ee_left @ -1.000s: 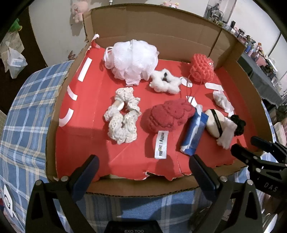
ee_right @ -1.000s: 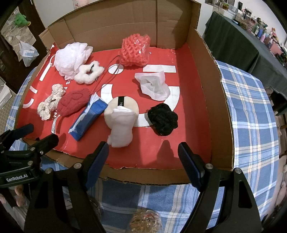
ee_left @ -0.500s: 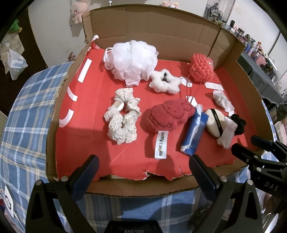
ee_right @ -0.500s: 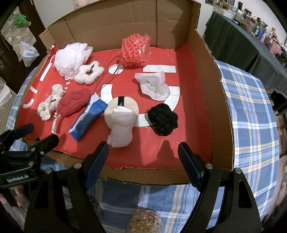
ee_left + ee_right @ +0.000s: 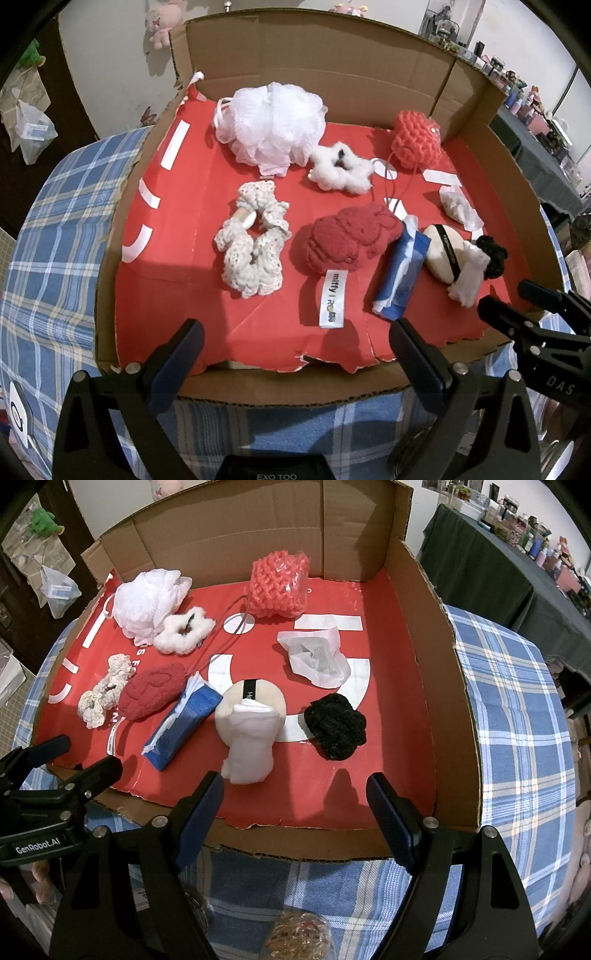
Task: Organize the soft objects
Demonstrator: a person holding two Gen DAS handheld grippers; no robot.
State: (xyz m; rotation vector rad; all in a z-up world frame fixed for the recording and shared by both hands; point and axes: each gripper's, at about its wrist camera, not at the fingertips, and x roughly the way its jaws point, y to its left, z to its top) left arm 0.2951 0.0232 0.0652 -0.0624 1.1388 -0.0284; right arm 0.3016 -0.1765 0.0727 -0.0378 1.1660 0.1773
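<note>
Inside the cardboard box, on its red liner, lie, from the left, a cream lace scrunchie, a white mesh pouf, a dark red knit piece tagged "miffy", a blue pack and a black scrunchie. The left gripper and the right gripper hang at the near edge, jaws wide and empty.

Black hand-held gripper, blue finger pads.
</note>
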